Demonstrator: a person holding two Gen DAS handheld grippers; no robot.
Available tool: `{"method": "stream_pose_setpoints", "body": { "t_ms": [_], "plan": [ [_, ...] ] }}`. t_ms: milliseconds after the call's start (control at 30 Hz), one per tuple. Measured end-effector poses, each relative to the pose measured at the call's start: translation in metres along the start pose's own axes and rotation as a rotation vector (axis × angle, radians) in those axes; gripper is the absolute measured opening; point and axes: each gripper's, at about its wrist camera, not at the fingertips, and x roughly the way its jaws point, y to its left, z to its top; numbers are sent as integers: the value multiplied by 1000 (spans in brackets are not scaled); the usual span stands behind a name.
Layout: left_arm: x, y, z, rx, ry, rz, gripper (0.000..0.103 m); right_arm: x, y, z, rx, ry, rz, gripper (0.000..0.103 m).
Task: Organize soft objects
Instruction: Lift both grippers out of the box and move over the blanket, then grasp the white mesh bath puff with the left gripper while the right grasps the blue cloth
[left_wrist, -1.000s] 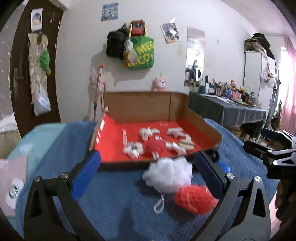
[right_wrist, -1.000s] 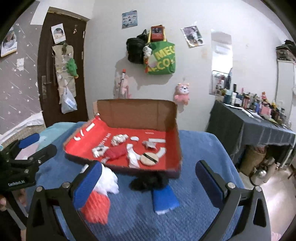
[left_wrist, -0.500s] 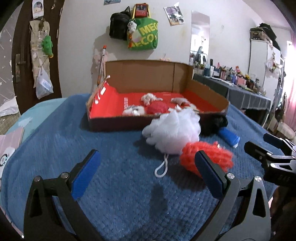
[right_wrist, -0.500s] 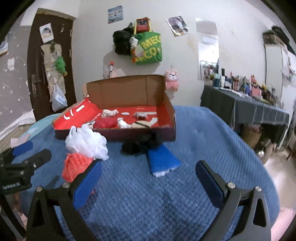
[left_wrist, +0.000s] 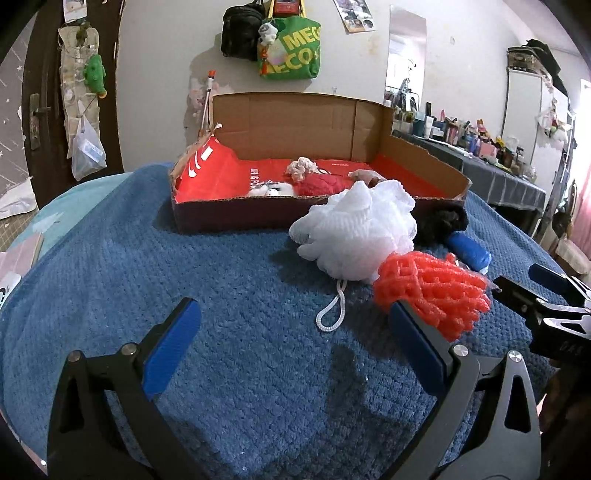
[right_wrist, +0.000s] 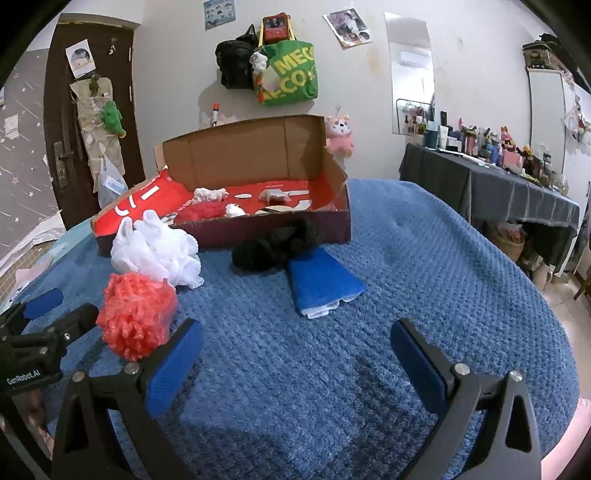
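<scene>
Both the left gripper (left_wrist: 293, 332) and right gripper (right_wrist: 295, 349) hang spread and empty over the blue blanket (right_wrist: 424, 258), while the white pouf (left_wrist: 354, 230), red pouf (left_wrist: 430, 291), black pouf (right_wrist: 275, 243) and blue cloth (right_wrist: 323, 282) lie before the cardboard box (right_wrist: 258, 151)

green tote bag (right_wrist: 291, 75), pink plush (right_wrist: 339, 133), dark door (right_wrist: 79, 122), mirror (right_wrist: 412, 74)

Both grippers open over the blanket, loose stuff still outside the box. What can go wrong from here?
1. The white mesh pouf touches the red mesh pouf; grabbing one may drag the other.
2. The pouf's cord loop could snag a finger.
3. The left gripper and right gripper sit close; they may collide.
</scene>
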Motion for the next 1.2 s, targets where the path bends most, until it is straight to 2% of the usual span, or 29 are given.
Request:
{"method": "stream_pose_setpoints", "body": {
  "t_ms": [300,600,933,1033,1100,1167,1200],
  "plan": [
    [9,-2,25,8,19,-23,103,6,-5,12,-9,24,-28,103],
    [35,-15,56,35,85,-65,103,31,-17,40,-36,112,-67,103],
    [73,-31,71,71,174,-117,103,70,-30,52,-22,264,2,102],
    [82,-38,70,96,194,-134,103,79,-32,53,-19,289,15,91],
    [86,-41,69,103,190,-145,100,84,-31,52,-23,313,38,73],
    [87,-42,70,97,195,-183,83,84,-29,49,-40,318,37,61],
    [88,-42,71,89,203,-223,73,83,-27,49,-49,311,47,59]
  ]
}}
